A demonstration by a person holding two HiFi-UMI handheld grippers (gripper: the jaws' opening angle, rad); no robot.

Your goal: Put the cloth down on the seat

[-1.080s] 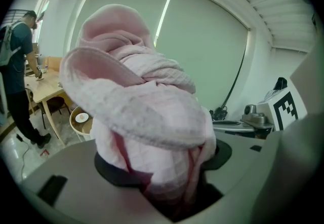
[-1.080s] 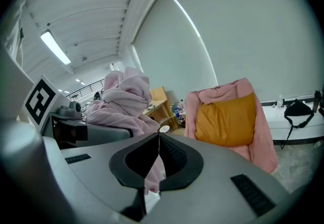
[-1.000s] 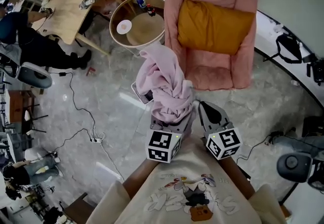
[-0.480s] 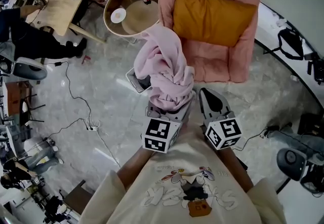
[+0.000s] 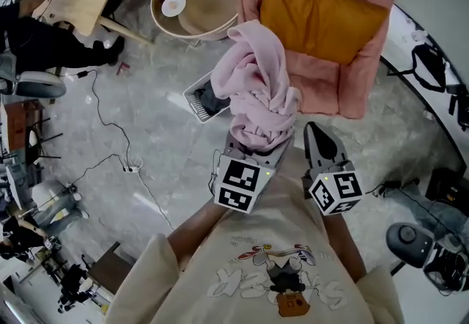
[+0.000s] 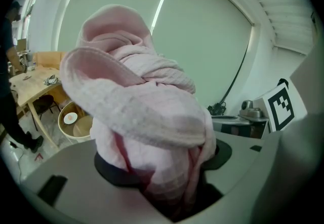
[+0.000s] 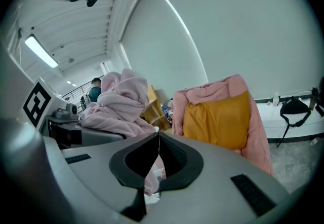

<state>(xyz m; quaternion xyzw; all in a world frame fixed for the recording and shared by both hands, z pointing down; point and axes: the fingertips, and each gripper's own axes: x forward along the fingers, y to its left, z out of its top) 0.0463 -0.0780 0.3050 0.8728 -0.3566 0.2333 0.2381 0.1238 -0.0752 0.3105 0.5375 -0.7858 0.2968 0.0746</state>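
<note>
The left claw point(image 5: 248, 146) is clamped on the soft pink cloth point(image 5: 256, 88). Its dark pads are buried in a thick, twisted bundle of finely ribbed weave that rises above the claw in rounded, rope-like folds. Just beside it, the right claw point(image 7: 158, 137) has its smooth grey jaws drawn together to a thin seam and holds nothing. Below both lies the glossy grey marbled floor point(image 5: 139, 117). The cloth is up in the air in front of the plump pink quilted armchair point(image 5: 344, 95), not on its seat. A mustard-yellow square cushion point(image 5: 322, 15) leans against the chair's back. Further left stands a round, rimmed wooden surface point(image 5: 201, 18).
</note>
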